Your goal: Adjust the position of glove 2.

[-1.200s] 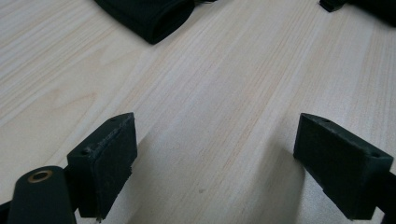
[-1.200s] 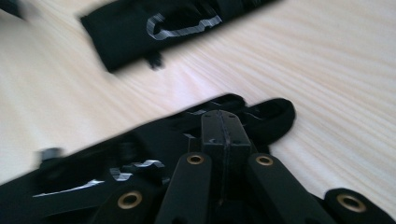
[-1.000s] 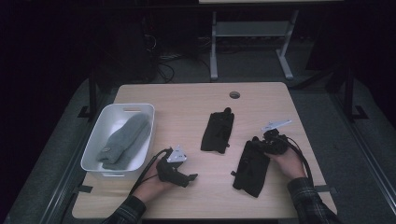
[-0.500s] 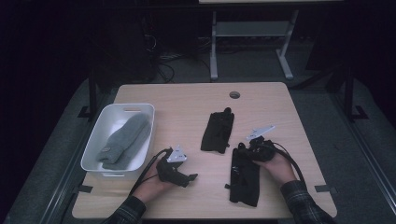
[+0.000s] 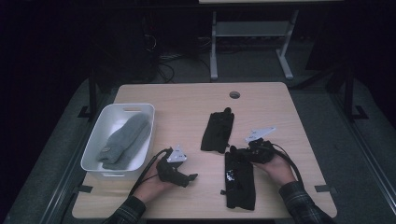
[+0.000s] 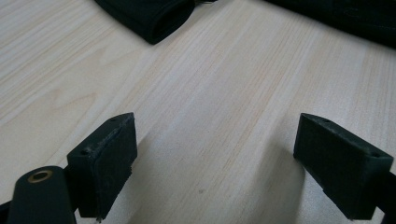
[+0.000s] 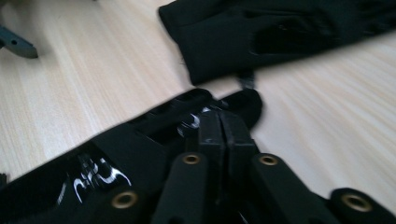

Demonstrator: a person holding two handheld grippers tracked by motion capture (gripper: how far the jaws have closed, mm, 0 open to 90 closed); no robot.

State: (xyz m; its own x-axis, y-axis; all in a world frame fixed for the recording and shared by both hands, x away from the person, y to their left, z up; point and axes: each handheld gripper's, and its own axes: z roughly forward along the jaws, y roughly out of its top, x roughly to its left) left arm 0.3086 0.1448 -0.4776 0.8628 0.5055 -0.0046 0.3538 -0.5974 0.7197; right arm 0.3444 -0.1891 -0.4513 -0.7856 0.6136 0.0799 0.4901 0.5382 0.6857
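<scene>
The right hand-held gripper (image 5: pixel 238 153) lies low at the table's near right, held by the person's right hand (image 5: pixel 275 169), forearm coming in from the near edge. In the right gripper view its jaws sit almost together, having just been opening slightly, pinched on the top end of the near black glove (image 7: pixel 140 140), which lies flat and lengthwise on the table (image 5: pixel 187 102). The left hand-held gripper (image 5: pixel 189 177) rests at the near left, its jaws standing wide apart over bare wood with nothing between them. Farther back lies a second black glove (image 5: pixel 217 131), just beyond the first. At the far left stands a white tub (image 5: pixel 93 149) holding a grey glove (image 5: pixel 123 140).
</scene>
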